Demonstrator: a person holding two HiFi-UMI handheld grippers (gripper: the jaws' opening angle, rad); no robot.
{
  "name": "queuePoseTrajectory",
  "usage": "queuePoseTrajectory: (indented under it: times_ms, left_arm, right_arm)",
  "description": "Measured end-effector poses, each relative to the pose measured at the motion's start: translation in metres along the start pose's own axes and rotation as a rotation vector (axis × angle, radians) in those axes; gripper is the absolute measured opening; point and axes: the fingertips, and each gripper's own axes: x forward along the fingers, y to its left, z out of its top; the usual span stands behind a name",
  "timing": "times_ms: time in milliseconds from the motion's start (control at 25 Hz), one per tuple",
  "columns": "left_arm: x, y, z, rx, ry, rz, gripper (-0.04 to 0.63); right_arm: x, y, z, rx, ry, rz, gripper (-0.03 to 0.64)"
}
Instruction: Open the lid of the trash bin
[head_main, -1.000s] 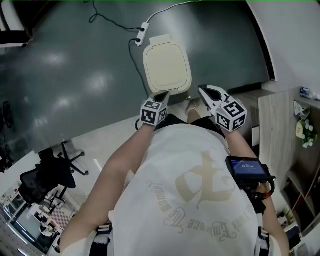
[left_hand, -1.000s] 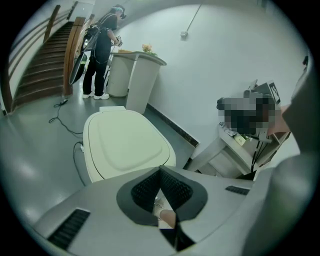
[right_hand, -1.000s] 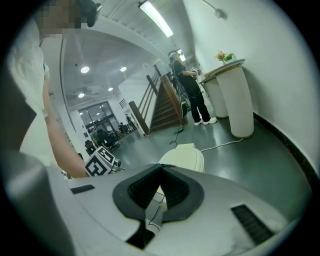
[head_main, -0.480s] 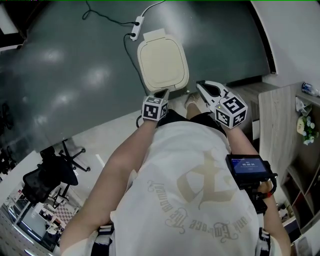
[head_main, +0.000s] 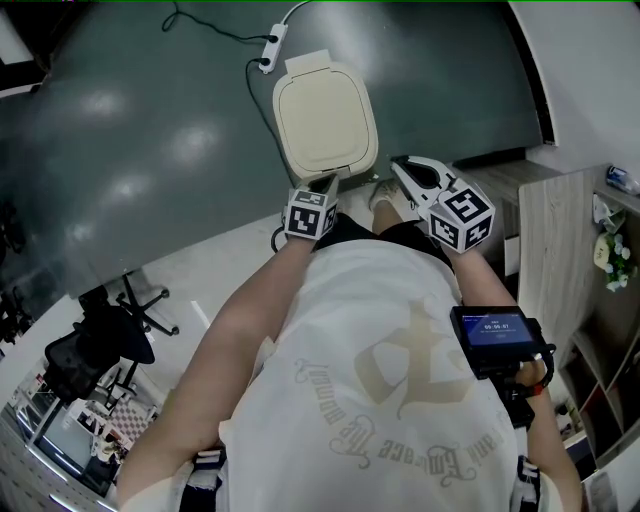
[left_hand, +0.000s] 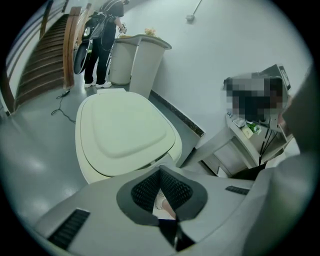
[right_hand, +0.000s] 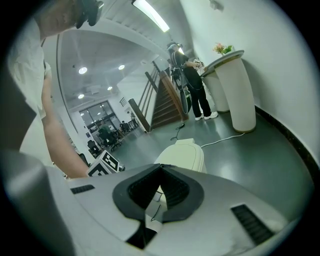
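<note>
The cream trash bin (head_main: 325, 115) stands on the grey floor (head_main: 150, 120) with its lid (left_hand: 125, 125) down, the left gripper (head_main: 327, 183) by its near rim and the right gripper (head_main: 400, 165) just beside it, both with jaws pressed together on nothing.

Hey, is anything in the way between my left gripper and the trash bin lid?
Nothing visible is in the way. The left gripper, jaws shut, points at the near edge of the closed lid, and no object shows in between.
</note>
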Motion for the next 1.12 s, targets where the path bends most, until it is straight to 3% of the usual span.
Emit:
queuePoseTrajectory:
  times_ms: [240,520,760,960,1120]
  left_arm:
    - [0.001,-0.003,-0.003,0.087,-0.003,0.051,0.014]
    - [0.001,0.003,-0.004,0.088,-0.033,0.063,0.014]
    - [-0.001,-0.001,-0.004,0.053,-0.003,0.056,0.014]
    - [-0.003,-0.003,-0.003,0.076,0.009,0.051,0.014]
    - [-0.012,-0.005,0.000,0.035,-0.031,0.033,0.014]
  right_arm:
    - [-0.001,-0.001,-0.003,-0.004,0.010,0.002,0.006]
    - [0.000,0.002,-0.002,-0.016,0.014,-0.003,0.006]
    - [-0.005,0.005,-0.001,-0.025,0.007,0.004,0.006]
    - [-0.004,0.012,0.002,-0.038,0.003,0.010,0.006]
    - [-0.007,0.020,0.006,-0.055,-0.017,0.007,0.006]
